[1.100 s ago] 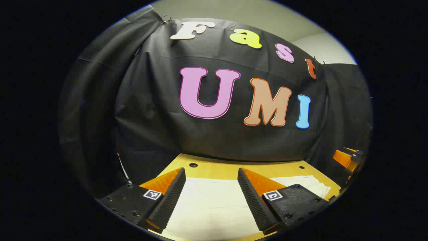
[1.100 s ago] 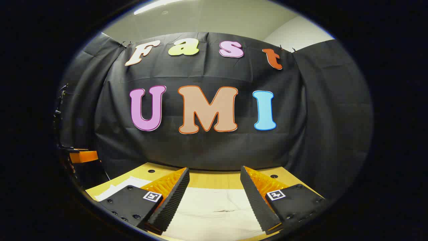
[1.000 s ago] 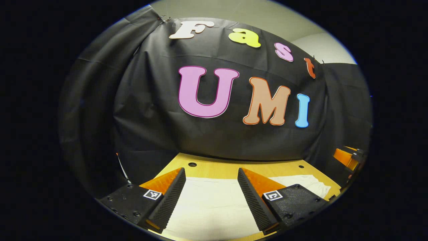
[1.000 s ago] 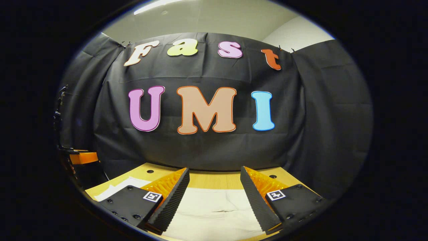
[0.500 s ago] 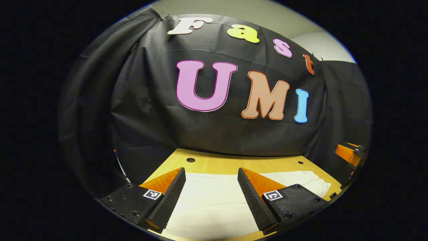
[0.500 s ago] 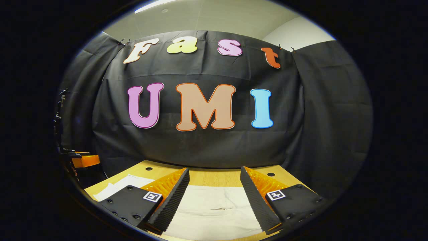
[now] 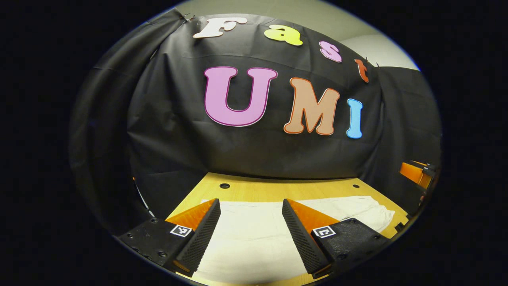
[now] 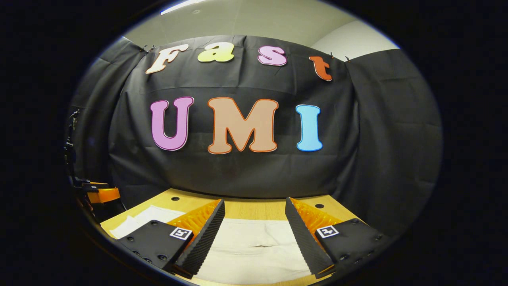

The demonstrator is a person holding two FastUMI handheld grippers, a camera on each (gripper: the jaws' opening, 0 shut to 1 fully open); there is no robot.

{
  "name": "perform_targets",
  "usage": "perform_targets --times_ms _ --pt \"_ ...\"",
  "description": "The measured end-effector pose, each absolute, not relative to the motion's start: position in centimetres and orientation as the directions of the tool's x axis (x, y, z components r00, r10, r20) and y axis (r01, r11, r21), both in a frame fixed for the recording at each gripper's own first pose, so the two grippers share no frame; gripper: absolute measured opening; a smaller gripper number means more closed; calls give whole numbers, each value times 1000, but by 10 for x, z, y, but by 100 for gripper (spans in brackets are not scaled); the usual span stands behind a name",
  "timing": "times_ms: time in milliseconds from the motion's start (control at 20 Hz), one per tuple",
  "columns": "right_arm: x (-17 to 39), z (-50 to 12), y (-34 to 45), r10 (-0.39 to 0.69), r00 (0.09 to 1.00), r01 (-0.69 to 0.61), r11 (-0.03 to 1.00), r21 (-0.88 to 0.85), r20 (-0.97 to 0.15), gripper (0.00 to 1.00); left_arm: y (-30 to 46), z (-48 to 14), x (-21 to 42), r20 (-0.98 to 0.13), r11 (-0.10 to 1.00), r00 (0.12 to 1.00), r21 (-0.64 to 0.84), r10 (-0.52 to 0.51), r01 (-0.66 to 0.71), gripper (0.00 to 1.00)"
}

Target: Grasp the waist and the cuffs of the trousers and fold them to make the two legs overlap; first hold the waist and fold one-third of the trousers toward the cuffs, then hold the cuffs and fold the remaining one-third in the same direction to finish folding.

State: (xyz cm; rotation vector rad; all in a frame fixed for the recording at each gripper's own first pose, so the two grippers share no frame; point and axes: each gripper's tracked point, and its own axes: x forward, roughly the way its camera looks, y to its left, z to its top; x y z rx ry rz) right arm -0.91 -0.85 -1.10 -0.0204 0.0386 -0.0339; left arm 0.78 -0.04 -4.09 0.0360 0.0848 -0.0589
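My left gripper [image 7: 251,206] and right gripper [image 8: 254,206] hang with jaws apart above the pale cream cloth trousers [image 7: 254,234], lying flat on the yellow wooden table [image 7: 278,190]. I should descend level and pinch only the edge layers

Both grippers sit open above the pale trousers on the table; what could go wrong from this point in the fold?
1. The left gripper and right gripper are open above the flat trousers; closing too high may pinch nothing, or only the top layer.
2. Wrinkles in the cloth near the right gripper may get folded in.
3. An uneven lift by the two grippers could skew the legs on the wooden table.
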Motion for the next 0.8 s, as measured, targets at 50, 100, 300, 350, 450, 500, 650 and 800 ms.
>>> perform_targets --times_ms 50,100,300,350,450,500,650,800 --pt "-10 -12 -10 -40 998 39 999 -24 -43 98 2 -45 8 -97 997 993 41 -62 66 94" --pt "-11 -14 -10 -44 998 43 999 -23 -47 97 5 -50 9 -113 995 991 57 -71 78 94" --pt "-15 -24 -10 -56 995 56 998 -4 -77 97 8 -77 8 -220 964 962 178 -159 199 94" --pt "-16 -25 -10 -59 995 59 998 -5 -84 97 6 -85 7 -255 947 947 200 -197 251 94" --pt "-18 -30 -10 -65 993 64 998 -20 -99 97 7 -107 2 -353 905 898 230 -264 357 94" --pt "-19 -32 -10 -69 992 66 997 -30 -104 98 8 -118 -3 -401 881 865 230 -302 414 95" --pt "-24 -31 -9 -75 992 71 997 -35 -104 97 11 -143 -13 -527 800 765 237 -371 551 96" --pt "-25 -38 -9 -88 990 84 996 -41 -111 97 22 -177 -21 -652 696 646 246 -396 675 99"
